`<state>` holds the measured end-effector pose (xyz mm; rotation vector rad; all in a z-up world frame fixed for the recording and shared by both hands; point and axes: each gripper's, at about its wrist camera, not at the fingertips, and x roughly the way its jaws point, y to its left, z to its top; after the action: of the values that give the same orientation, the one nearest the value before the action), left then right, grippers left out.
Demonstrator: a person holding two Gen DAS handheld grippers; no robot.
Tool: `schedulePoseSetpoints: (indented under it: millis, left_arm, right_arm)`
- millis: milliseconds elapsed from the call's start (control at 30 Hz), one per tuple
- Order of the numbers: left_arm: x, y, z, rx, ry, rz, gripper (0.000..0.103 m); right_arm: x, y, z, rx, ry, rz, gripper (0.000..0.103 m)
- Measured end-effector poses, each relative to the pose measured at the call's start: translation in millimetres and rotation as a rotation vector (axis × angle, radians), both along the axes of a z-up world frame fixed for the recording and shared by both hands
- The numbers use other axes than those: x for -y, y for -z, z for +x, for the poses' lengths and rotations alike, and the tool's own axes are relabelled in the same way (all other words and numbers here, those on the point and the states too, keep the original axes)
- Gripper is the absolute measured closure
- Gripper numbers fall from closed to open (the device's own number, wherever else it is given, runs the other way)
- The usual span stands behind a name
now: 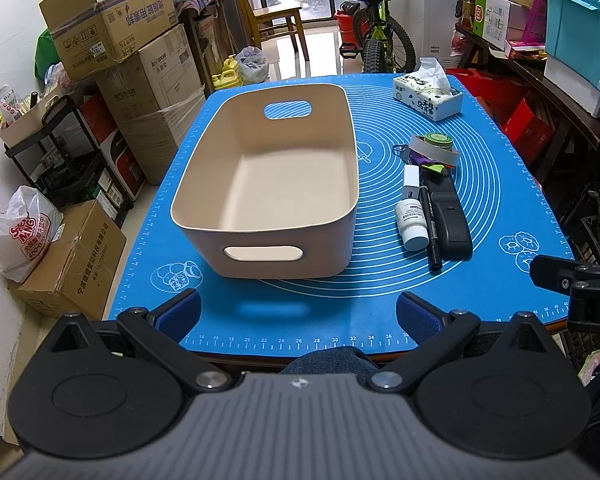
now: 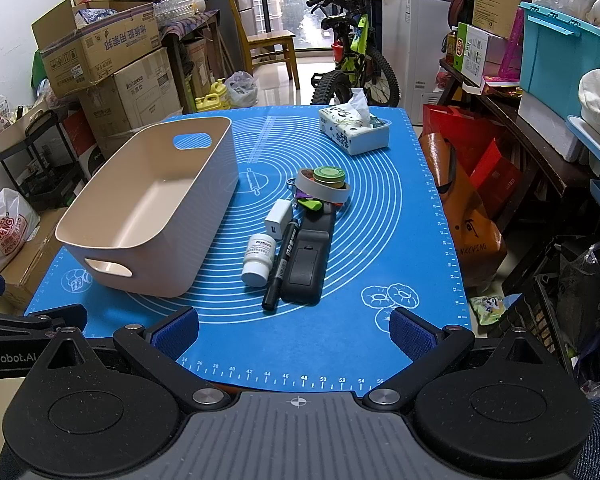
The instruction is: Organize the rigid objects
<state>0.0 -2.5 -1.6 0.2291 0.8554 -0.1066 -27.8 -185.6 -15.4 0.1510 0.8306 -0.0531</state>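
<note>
Rigid objects lie in a tight cluster on the blue mat (image 2: 380, 240) covering the counter, to the right of a beige bin (image 1: 276, 184). The bin is rectangular with rounded corners, a handle slot in each short wall, and nothing inside. In the cluster, a white pill bottle (image 2: 259, 259) lies on its side, just beside a black marker (image 2: 281, 266) and a black remote (image 2: 305, 266), all pointing lengthwise along the mat. Behind them sit a white charger block (image 2: 278, 218), a tape roll (image 2: 324, 192) with a small green-lidded tin (image 2: 329, 176) inside its ring, and some purple and green bits I cannot identify. A tissue pack (image 2: 354, 128) stands well apart at the far edge. Bare mat stretches between the cluster and the near edge. Left hand-held gripper (image 1: 298, 314) and right hand-held gripper (image 2: 294, 330) both hang over the near edge, jaws spread wide, grasping nothing.
</note>
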Motion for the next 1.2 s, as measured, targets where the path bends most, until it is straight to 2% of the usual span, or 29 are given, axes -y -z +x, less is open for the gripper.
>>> schedulePoseSetpoints:
  millis: [800, 1200]
  left_arm:
    - [-6, 0, 5, 0.005, -0.005, 0.0, 0.0]
    - [-31, -1, 40, -0.009, -0.02, -0.047, 0.0]
  right_arm:
    - [2, -3, 1, 0.016, 0.0, 0.014, 0.002]
    - [2, -5, 17, 0.024, 0.021, 0.052, 0.002]
